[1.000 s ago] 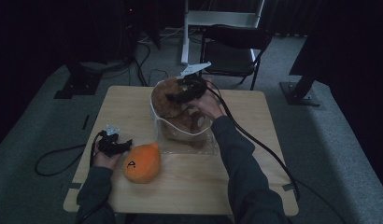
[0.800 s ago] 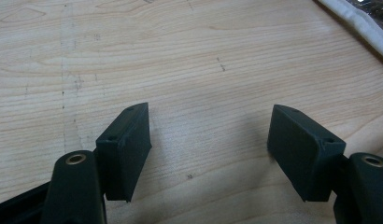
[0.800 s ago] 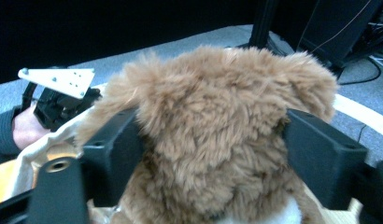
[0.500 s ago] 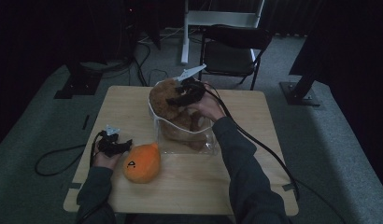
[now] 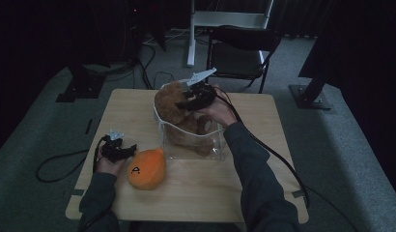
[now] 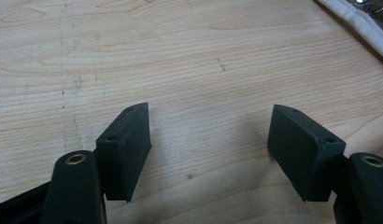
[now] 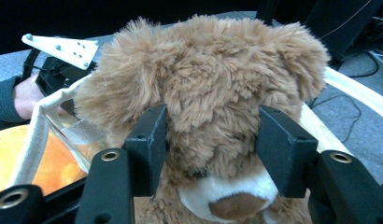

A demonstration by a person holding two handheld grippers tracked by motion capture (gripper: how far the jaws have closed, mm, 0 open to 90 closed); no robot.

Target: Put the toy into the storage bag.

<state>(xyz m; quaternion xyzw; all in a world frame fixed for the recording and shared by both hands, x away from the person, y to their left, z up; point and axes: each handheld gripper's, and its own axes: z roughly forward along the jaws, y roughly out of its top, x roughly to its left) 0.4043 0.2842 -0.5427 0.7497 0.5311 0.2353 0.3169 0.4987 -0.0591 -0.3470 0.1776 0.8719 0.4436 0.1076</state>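
Now clamped: right gripper (image 7: 213, 154), jaws just closing, on teddy bear's (image 7: 203, 93) head, upright in clear bag (image 5: 210, 145) mid-table, for lifting out. Idle left gripper (image 6: 213, 154), jaws apart, near orange toy (image 5: 147, 168).

a square table (image 5: 263, 174) of pale wood with a visible grain stands on grey carpet. on its top, near the middle toward the far edge, sits a clear plastic bag (image 5: 196, 142) with a white rim. an orange plush toy (image 5: 147, 167) lies at the near left, just beside the bag's near left corner. the left gripper (image 5: 120, 150) rests on the top right beside the orange toy, its two black jaws standing apart over bare wood.
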